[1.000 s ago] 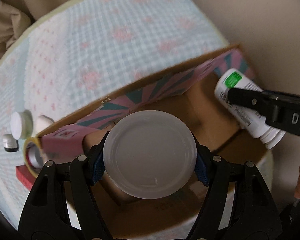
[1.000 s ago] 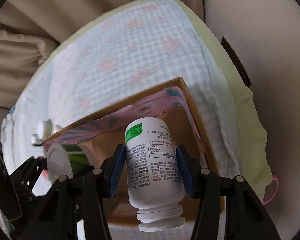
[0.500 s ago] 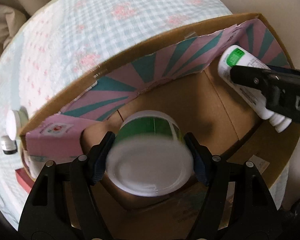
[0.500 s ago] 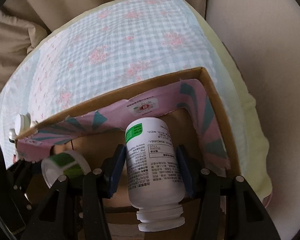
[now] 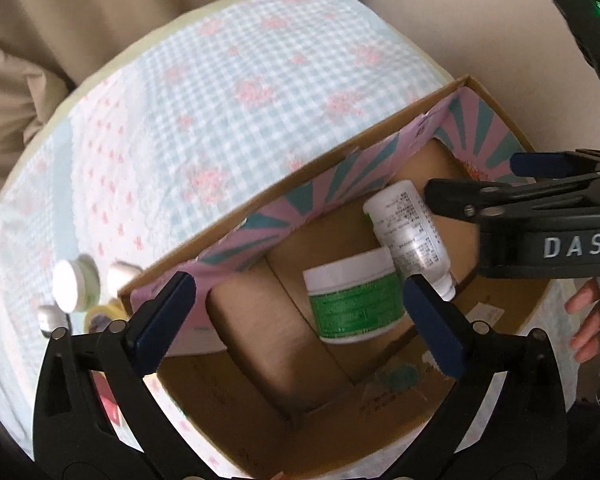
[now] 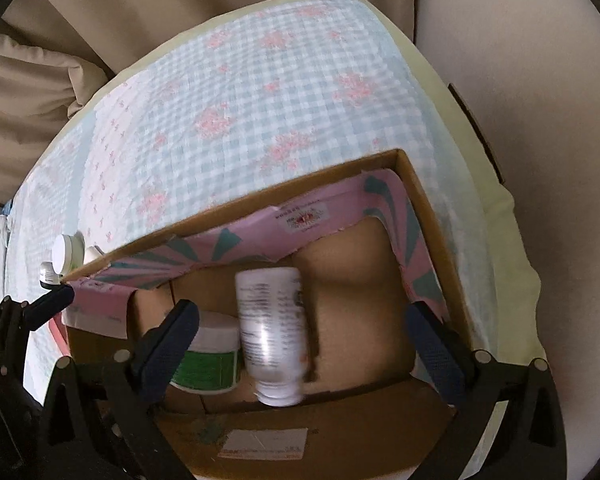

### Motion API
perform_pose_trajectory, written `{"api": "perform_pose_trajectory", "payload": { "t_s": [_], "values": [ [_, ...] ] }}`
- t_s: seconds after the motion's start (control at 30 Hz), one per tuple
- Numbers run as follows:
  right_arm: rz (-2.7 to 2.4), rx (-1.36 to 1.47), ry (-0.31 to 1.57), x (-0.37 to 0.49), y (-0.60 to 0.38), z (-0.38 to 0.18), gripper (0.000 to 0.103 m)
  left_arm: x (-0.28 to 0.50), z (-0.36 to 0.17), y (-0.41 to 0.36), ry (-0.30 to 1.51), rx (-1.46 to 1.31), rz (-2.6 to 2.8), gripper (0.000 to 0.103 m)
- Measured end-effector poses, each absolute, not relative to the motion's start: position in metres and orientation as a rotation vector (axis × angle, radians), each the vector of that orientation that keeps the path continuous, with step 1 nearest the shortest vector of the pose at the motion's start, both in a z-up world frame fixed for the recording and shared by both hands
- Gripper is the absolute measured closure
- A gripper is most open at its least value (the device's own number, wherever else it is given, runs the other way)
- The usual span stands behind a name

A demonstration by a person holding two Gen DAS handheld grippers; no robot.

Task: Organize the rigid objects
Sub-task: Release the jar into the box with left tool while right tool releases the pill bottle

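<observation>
Opening over the cardboard box (image 6: 428, 216), both sets of jaws spread, releasing the green-labelled jar (image 5: 354, 300) and, at its 1 o'clock, the white bottle (image 6: 272, 328) for storage.

Surface: a bed or cushion under a quilted cover (image 5: 228, 92), light blue gingham with pink flower motifs.
Cover's edge: pale yellow-green trim (image 6: 496, 208) along the right side and far edge.
Behind the far edge: beige upholstery (image 6: 28, 80), folded and creased, at the left corner.
Right of the cover: plain off-white surface (image 6: 540, 60); wall or floor cannot be told.
Light: soft, even daylight tone.
</observation>
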State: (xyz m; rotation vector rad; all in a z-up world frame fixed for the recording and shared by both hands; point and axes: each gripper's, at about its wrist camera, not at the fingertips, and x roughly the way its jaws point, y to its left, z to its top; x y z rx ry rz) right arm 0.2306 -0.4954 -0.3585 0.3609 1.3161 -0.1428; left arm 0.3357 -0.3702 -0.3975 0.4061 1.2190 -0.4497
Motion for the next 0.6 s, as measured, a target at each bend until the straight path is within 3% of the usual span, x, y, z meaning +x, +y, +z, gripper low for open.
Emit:
{"api": "perform_pose_trajectory", "payload": {
  "t_s": [0.33,0.6],
  "values": [
    [-0.162,0.348,1.298,0.215,-0.492,-0.339,0.0,0.323,-0.383,-0.362,1.218,0.422,-0.444,0.0],
    [-0.183,0.288,1.217,0.199,-0.478,-0.287,0.0,0.302,-0.335,-0.343,1.183,0.371,-0.457,0.0]
  ]
}}
